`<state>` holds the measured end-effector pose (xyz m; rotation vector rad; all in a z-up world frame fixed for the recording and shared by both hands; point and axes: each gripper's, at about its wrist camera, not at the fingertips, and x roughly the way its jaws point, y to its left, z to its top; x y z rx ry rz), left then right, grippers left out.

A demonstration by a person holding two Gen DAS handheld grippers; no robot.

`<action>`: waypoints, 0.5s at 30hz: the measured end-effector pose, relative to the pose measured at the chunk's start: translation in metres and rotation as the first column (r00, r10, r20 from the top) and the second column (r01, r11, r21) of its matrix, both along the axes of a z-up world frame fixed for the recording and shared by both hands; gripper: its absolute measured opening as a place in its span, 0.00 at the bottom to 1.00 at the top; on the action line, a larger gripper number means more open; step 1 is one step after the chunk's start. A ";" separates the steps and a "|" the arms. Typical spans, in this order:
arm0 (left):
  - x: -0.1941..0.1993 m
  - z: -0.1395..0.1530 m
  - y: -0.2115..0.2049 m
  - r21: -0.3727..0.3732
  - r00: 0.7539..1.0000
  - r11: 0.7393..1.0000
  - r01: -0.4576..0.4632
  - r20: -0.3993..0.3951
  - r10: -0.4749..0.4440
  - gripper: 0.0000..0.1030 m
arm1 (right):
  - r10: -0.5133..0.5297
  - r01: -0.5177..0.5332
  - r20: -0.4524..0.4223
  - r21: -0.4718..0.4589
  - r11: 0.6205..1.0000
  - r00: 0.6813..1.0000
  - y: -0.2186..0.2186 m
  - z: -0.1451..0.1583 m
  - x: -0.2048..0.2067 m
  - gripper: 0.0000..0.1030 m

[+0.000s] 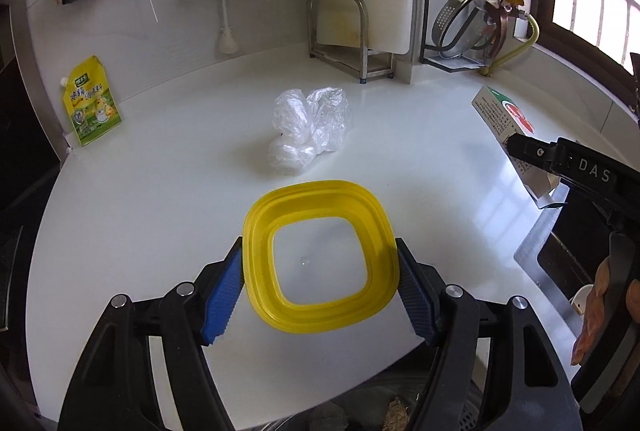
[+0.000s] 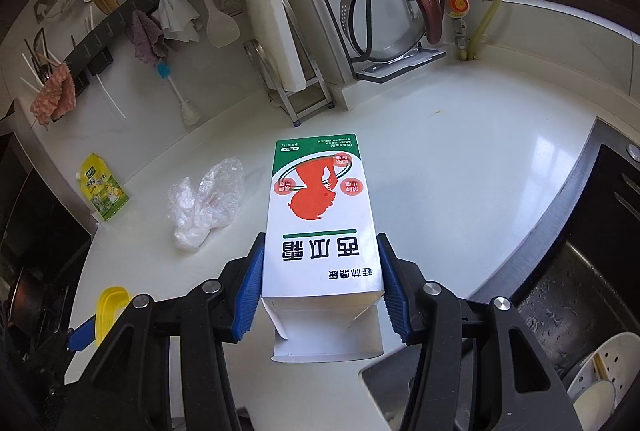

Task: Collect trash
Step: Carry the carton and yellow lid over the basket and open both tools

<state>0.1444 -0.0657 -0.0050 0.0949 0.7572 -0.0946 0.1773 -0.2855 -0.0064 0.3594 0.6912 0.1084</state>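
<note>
Left gripper (image 1: 320, 283) clamps yellow lid (image 1: 322, 257); right gripper (image 2: 320, 293) clamps medicine box (image 2: 322, 227), both near crumpled plastic bag (image 1: 308, 129)

Crumpled clear bag (image 1: 308, 129), countertop centre

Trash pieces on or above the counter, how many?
3: yellow lid in left gripper, white carton in right gripper, crumpled plastic bag mid-counter. Others may be hidden.

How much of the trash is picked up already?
Nothing shows as binned yet. In hand: the left hand-held gripper clamps the yellow lid, and the right hand-held gripper clamps the white carton. Left on the counter: the crumpled plastic bag and the yellow-green pouch.
</note>
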 end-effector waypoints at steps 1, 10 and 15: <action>-0.010 0.002 0.006 0.002 1.000 1.000 0.002 0.009 -0.002 0.67 | 0.006 -0.006 0.001 0.007 1.000 1.000 0.003 0.000 -0.014 0.50; -0.097 -0.001 0.038 0.009 0.998 0.999 0.048 0.037 -0.048 0.67 | 0.005 -0.005 0.030 0.018 1.000 1.000 0.040 -0.001 -0.155 0.50; -0.133 -0.008 0.046 0.031 0.995 0.996 0.080 0.060 -0.082 0.67 | 0.013 -0.015 0.066 0.023 1.000 0.998 0.069 -0.003 -0.216 0.50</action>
